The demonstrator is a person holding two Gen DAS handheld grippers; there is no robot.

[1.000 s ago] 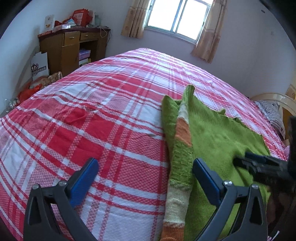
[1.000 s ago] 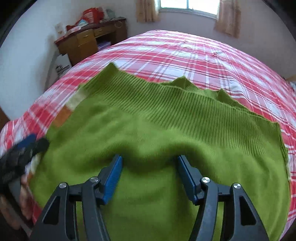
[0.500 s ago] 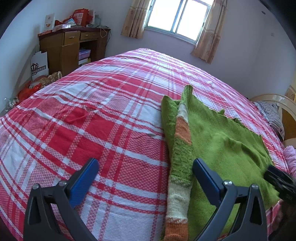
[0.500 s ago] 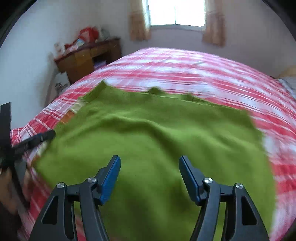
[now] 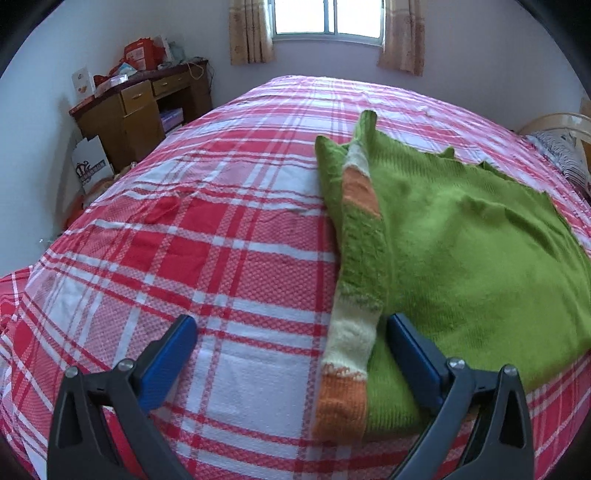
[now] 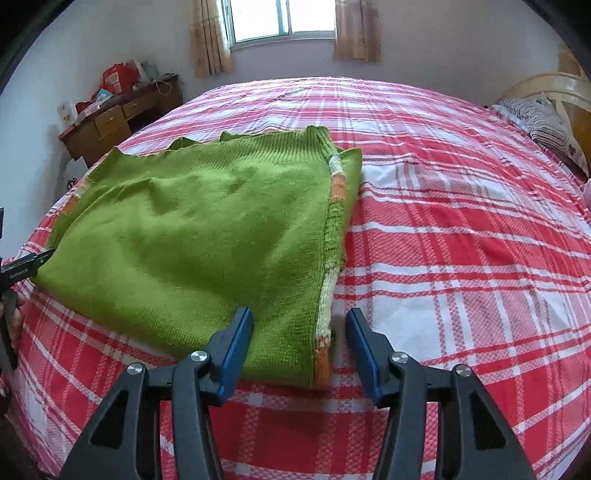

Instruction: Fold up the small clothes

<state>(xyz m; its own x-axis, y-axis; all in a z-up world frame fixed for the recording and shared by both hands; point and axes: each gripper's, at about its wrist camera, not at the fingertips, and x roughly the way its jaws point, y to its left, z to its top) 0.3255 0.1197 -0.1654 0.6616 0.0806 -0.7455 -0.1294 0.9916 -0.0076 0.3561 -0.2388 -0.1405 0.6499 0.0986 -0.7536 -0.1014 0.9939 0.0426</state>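
Note:
A green knitted sweater (image 5: 465, 258) lies flat on the red and white plaid bed (image 5: 192, 258), its striped orange and cream sleeve (image 5: 356, 280) folded along the left edge. My left gripper (image 5: 291, 332) hovers open over that sleeve's cuff end, with the sleeve between the fingers but not pressed. In the right wrist view the sweater (image 6: 192, 229) fills the left half, and its other striped sleeve (image 6: 332, 229) runs down the right edge. My right gripper (image 6: 299, 325) straddles that near corner; its jaws are closing, the pads still apart from the cloth.
A wooden desk (image 5: 140, 107) with clutter stands against the far left wall. A window with curtains (image 5: 325, 22) is behind the bed. A striped pillow (image 6: 543, 122) lies at the bed's right end. Bare plaid sheet (image 6: 461, 258) stretches right of the sweater.
My right gripper has swept across the sweater from its middle to its right front corner and has narrowed. The left gripper shifted slightly rightward and rolled; the right gripper left its view.

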